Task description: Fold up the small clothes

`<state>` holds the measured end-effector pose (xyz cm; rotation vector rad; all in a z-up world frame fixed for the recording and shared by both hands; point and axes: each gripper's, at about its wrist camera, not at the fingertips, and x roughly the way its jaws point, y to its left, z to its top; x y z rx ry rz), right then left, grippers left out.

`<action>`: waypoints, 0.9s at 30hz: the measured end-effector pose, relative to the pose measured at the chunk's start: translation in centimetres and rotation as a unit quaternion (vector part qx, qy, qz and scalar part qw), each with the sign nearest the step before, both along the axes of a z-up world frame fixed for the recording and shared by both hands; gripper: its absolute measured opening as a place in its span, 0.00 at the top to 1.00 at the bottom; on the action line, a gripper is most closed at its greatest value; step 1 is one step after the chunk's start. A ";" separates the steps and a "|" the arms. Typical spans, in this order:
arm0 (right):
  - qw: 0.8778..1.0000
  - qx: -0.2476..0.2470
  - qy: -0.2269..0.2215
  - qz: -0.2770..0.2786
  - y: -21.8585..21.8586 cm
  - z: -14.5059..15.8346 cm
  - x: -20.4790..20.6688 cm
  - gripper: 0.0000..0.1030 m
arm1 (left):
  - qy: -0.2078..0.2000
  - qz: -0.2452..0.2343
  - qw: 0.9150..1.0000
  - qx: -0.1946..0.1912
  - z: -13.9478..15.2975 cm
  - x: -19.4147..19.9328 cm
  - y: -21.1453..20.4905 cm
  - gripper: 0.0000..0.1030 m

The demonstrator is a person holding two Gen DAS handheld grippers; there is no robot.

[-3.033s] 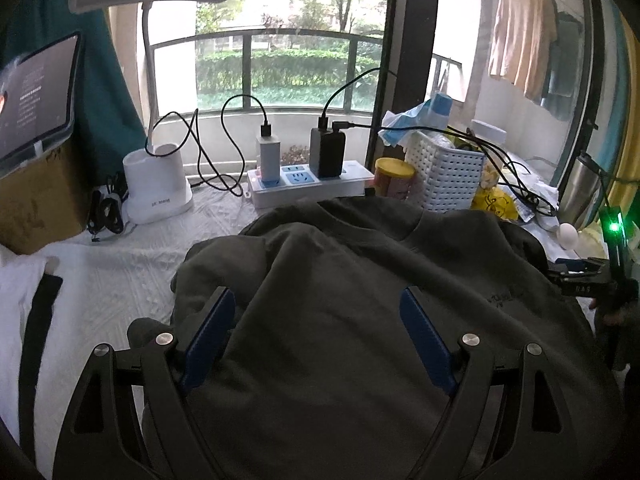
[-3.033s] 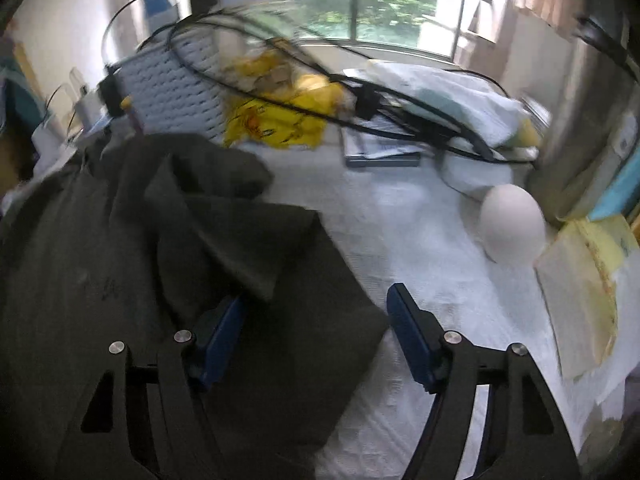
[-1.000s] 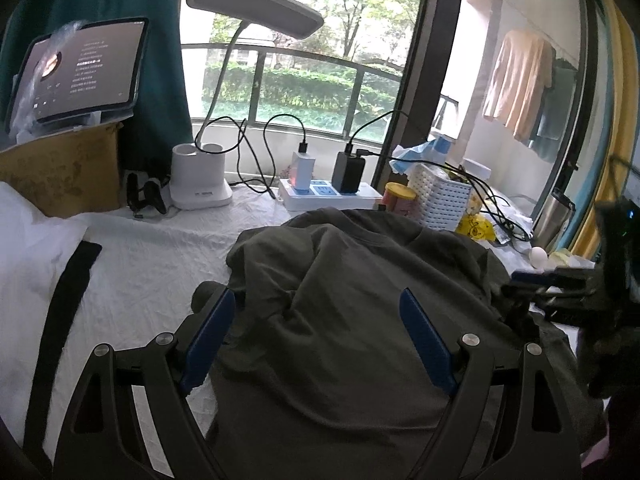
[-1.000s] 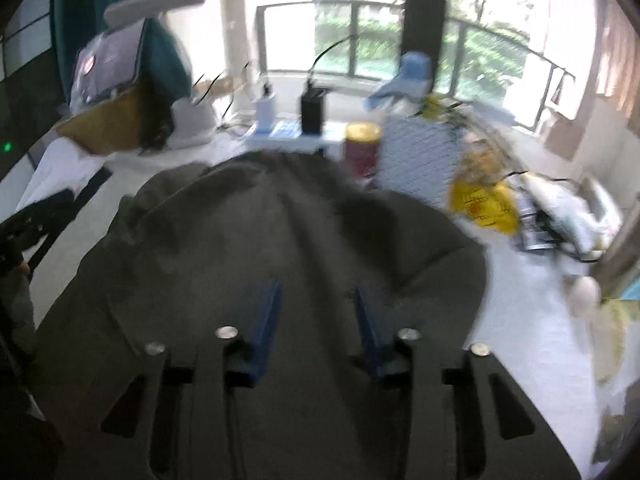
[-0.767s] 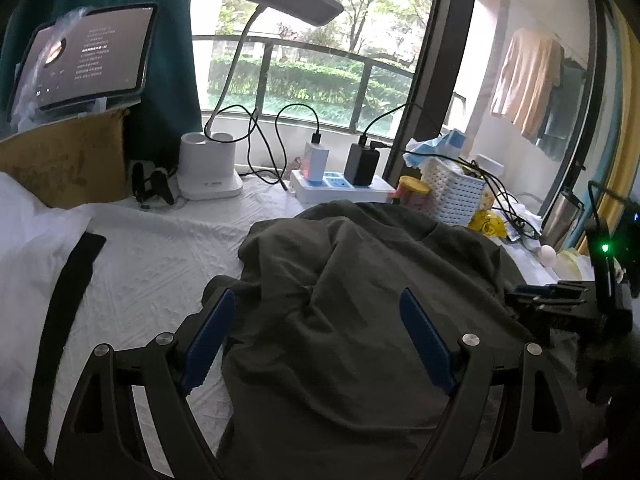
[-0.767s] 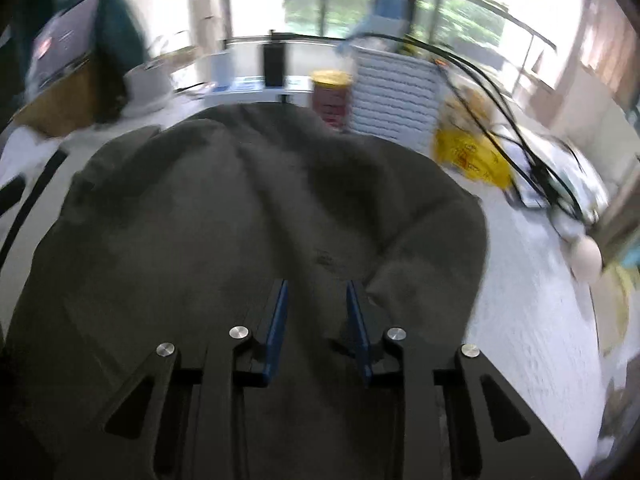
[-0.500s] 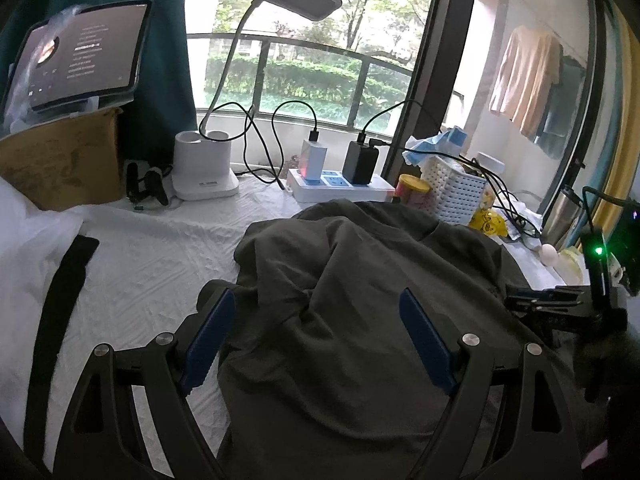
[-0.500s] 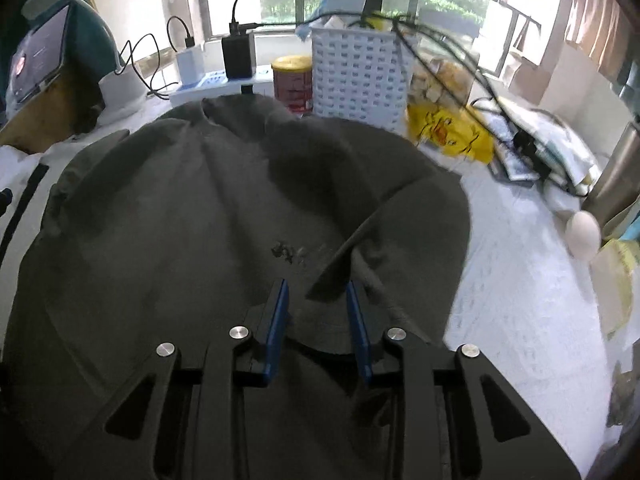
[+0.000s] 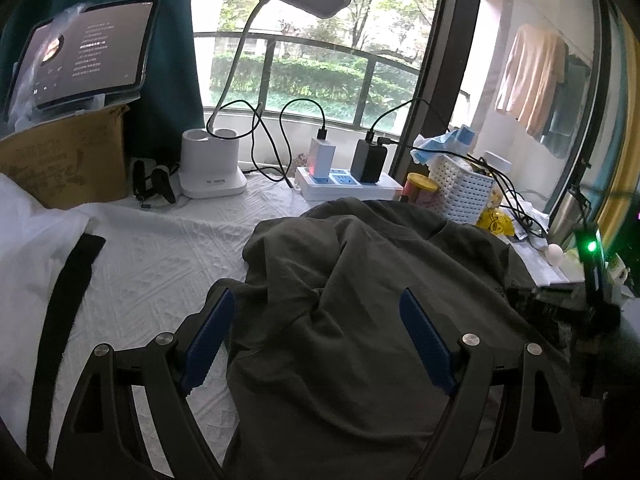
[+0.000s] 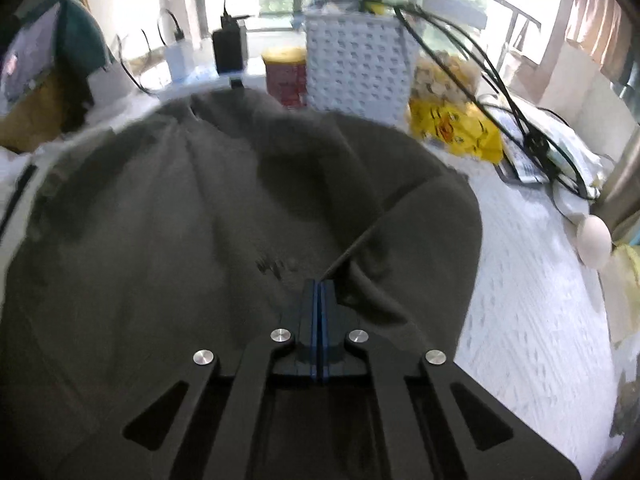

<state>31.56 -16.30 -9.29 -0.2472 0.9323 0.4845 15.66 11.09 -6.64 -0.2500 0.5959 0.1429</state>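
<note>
From the left wrist we see our left tool [image 9: 316, 344] with its 2 blue pads spread wide and nothing clamped between them. It hangs over the near part of a dark grey-green shirt [image 9: 360, 300], which lies rumpled across the white cloth covering the surface [image 9: 152, 264]. Beyond the shirt stand a white lamp [image 9: 212, 168], a power strip [image 9: 348, 186] with 2 chargers plugged in, a white basket [image 9: 460, 188] and a tablet [image 9: 80, 52] propped on a cardboard box [image 9: 64, 164]. At the right edge, over the shirt's far side, a dark device with a green light [image 9: 592, 246] shows; it is blurred.

From the right wrist we see our right tool [image 10: 319, 292] with its jaws just brought together, the 2 pads meeting with no visible gap. Their tips sit at a fold of the shirt [image 10: 200, 240], where a flap edge runs up to the right; we cannot tell whether fabric is pinched between them. The basket [image 10: 356, 68], a yellow bag [image 10: 460, 132] and a white egg-shaped thing [image 10: 594, 242] lie beyond.
</note>
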 end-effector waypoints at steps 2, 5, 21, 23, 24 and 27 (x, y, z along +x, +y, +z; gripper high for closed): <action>1.000 0.024 0.002 0.002 0.1 0.8 0.9 1.00 | 0.001 0.001 1.000 0.000 0.0 0.0 0.0 0.16; 0.997 0.078 0.019 0.001 0.2 1.9 3.2 1.00 | 0.000 0.005 1.000 -0.001 0.0 0.0 0.1 0.16; 0.992 0.123 0.013 -0.040 -2.3 2.2 4.5 0.12 | 0.000 0.014 1.000 -0.005 -0.1 -0.4 0.4 0.16; 0.992 0.109 -0.003 -0.055 -4.3 2.5 4.1 0.12 | -0.002 0.010 1.000 -0.003 0.0 -0.4 0.0 0.16; 0.992 0.105 -0.007 -0.066 -5.4 2.6 4.1 0.12 | -0.002 0.008 1.000 -0.002 0.1 -0.4 -0.3 0.16; 0.991 0.088 0.001 -0.105 -8.9 2.4 5.3 0.12 | -0.002 0.002 1.000 0.004 0.2 -0.2 -1.0 0.16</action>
